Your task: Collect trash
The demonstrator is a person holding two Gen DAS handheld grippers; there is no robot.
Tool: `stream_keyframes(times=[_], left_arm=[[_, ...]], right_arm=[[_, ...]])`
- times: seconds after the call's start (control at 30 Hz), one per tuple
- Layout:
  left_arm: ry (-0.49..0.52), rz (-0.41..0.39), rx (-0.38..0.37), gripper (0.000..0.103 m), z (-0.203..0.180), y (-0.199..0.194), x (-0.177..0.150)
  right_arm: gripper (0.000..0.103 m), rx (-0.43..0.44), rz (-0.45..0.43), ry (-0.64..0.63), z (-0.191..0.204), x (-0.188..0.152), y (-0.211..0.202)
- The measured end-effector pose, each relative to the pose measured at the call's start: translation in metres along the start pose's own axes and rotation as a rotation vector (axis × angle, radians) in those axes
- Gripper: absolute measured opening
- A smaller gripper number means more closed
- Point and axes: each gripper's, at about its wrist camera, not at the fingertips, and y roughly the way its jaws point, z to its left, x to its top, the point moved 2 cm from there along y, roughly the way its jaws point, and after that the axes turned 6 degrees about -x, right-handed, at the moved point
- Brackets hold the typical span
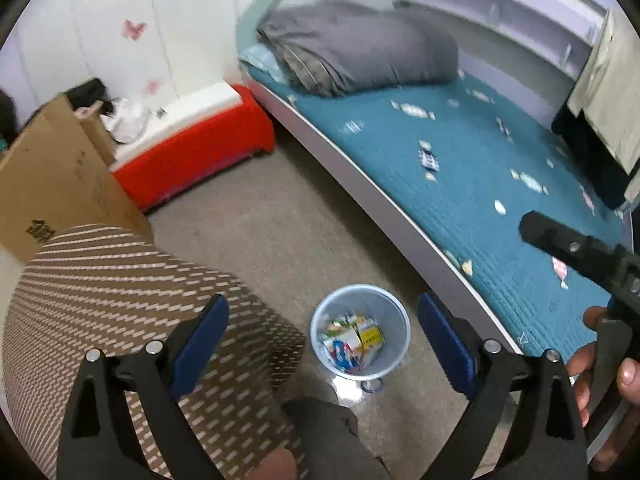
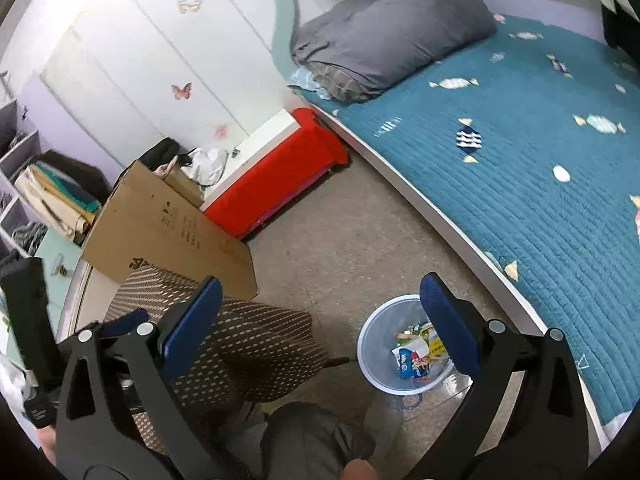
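Note:
A pale blue translucent trash bin [image 1: 394, 320] stands on the floor beside the bed; it also shows in the right wrist view [image 2: 372, 356]. Inside it lie colourful wrappers and cartons [image 1: 352, 340], which the right wrist view shows too [image 2: 418, 354]. My left gripper [image 1: 324, 340] is open and empty, held above the bin. My right gripper [image 2: 320, 328] is open and empty, above and left of the bin. The right gripper's body and the hand holding it show at the right of the left wrist view [image 1: 592, 256].
A bed with a teal quilt [image 1: 480, 168] and grey pillow [image 1: 360, 48] runs along the right. A red-and-white storage bench [image 1: 192, 148] and a cardboard box [image 1: 52, 184] stand at the left. A brown patterned cushion [image 1: 120, 300] lies below my left gripper. The floor is beige carpet [image 2: 340, 220].

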Motion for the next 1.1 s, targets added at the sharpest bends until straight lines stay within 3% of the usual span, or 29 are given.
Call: stream_keyframes(times=[0.27, 0.4, 0.5, 0.63, 0.83, 1.1], left_arm=[[-0.113, -0.201, 0.057, 0.096, 0.043, -0.112, -0.029], [-0.164, -0.304, 0.125, 0.097, 0.065, -0.167, -0.047], [-0.176, -0.409, 0.207, 0.097, 0.075, -0.209, -0.062], [-0.151, -0.546, 0.405, 0.098, 0.081, -0.264, -0.083], [-0.231, -0.609, 0.436, 0.098, 0.1, -0.322, -0.106], [-0.269, -0.665, 0.457, 0.098, 0.114, -0.362, -0.125]], right_arm=[[0.097, 0.036, -0.037, -0.13, 0.082, -0.008, -0.048], [0.097, 0.046, -0.046, -0.214, 0.133, -0.018, -0.073], [0.097, 0.058, -0.08, -0.284, 0.177, -0.028, -0.099], [0.097, 0.088, -0.149, -0.362, 0.225, -0.039, -0.132], [0.097, 0.105, -0.24, -0.462, 0.273, -0.057, -0.173], [0.097, 0.082, -0.372, -0.546, 0.307, -0.073, -0.211]])
